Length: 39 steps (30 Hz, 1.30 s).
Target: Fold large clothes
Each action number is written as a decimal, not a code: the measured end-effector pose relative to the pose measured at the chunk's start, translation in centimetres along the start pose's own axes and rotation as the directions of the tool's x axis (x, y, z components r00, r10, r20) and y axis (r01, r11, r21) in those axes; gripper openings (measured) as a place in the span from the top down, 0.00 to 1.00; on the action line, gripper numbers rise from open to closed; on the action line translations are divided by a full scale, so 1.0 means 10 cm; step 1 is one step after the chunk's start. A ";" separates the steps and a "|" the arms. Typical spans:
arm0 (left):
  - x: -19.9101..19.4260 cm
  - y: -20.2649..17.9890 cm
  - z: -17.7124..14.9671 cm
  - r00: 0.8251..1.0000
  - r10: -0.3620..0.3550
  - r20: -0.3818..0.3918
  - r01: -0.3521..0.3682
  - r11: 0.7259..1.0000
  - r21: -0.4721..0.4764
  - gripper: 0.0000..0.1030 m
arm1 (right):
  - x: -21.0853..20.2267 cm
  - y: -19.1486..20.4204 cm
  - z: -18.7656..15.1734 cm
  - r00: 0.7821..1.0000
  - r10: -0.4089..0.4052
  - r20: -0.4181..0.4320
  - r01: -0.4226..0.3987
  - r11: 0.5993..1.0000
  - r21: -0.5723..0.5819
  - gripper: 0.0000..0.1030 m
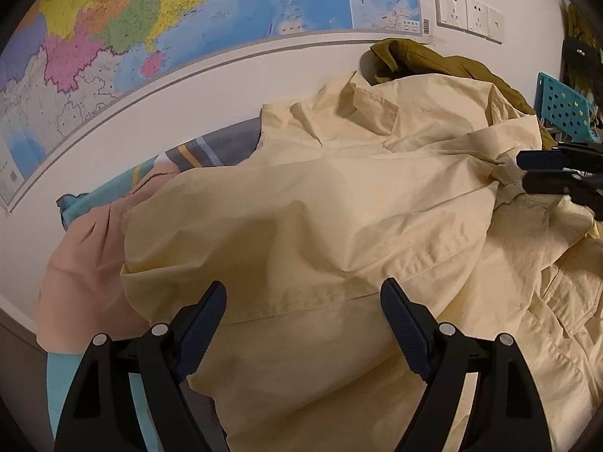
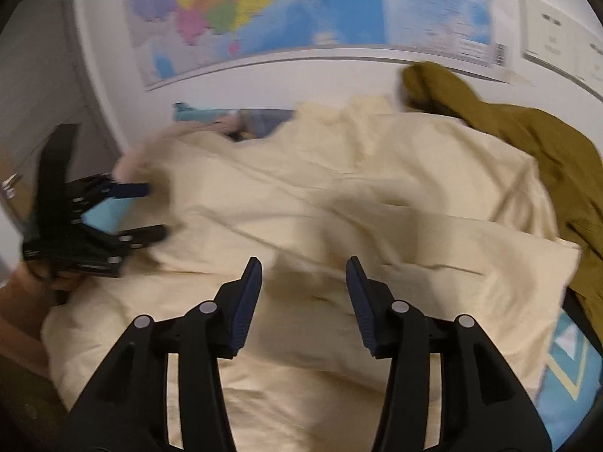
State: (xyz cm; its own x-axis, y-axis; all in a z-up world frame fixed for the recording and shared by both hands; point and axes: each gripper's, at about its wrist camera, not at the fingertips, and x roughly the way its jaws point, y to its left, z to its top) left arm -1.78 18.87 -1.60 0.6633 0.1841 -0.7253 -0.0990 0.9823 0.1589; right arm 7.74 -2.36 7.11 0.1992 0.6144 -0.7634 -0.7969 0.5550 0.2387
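Cream shirt lay rumpled across the bed. Left gripper gaped wide above it, gripping nothing. Right gripper hovered parted, empty too.

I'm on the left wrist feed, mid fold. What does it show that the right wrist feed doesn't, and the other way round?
Left wrist only: the wall sockets, a turquoise perforated basket and a pink cloth.

Right wrist only: the left gripper seen from outside, jaws apart at the shirt's edge.

Both: the cream shirt, the olive garment behind it, the wall map, and each camera's own open jaws.
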 end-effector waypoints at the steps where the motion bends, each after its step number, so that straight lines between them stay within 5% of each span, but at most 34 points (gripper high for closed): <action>1: 0.00 -0.01 0.00 1.000 0.001 0.001 -0.001 1.000 0.005 0.21 | 0.06 0.05 0.00 1.000 0.005 -0.017 -0.005 1.000 -0.019 0.55; 6: 0.11 0.00 -0.04 1.000 -0.012 -0.026 0.012 1.000 0.001 0.20 | 0.53 0.02 -0.06 0.987 -0.075 -0.140 0.070 0.997 -0.038 0.57; 10: 0.16 0.10 -0.08 0.999 -0.005 -0.046 0.002 0.999 -0.049 0.19 | 0.61 -0.15 -0.06 0.987 -0.048 -0.154 0.054 0.998 0.038 0.61; 16: -0.28 0.28 -0.26 0.998 -0.040 0.038 0.042 0.996 -0.072 0.19 | 0.11 -0.13 -0.07 0.996 -0.056 -0.064 0.059 0.997 0.043 0.46; 23: -0.64 0.51 -0.74 0.991 -0.122 0.047 0.128 0.977 -0.168 0.18 | -0.51 -0.28 -0.35 0.999 -0.040 -0.004 0.040 0.987 0.155 0.34; 30: -0.90 0.69 -1.26 0.973 -0.230 0.029 0.229 0.929 -0.291 0.11 | -1.08 -0.56 -0.87 0.996 -0.086 0.023 0.075 0.954 0.291 0.19; 35: -0.87 0.67 -1.58 0.938 -0.343 -0.041 0.301 0.869 -0.392 0.11 | -1.33 -0.83 -1.40 0.993 -0.118 -0.013 0.113 0.904 0.413 0.17; 39: -0.89 0.54 -1.68 0.910 -0.414 -0.013 0.373 0.833 -0.409 0.08 | -1.41 -0.98 -1.81 0.999 -0.047 -0.019 0.050 0.855 0.516 0.13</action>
State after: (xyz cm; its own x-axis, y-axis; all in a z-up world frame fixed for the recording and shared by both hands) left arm -20.68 23.13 -5.48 0.6351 -0.2385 -0.7347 -0.1384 0.9006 -0.4120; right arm 2.44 -26.61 4.61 0.2252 0.5767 -0.7853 -0.3776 0.7947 0.4753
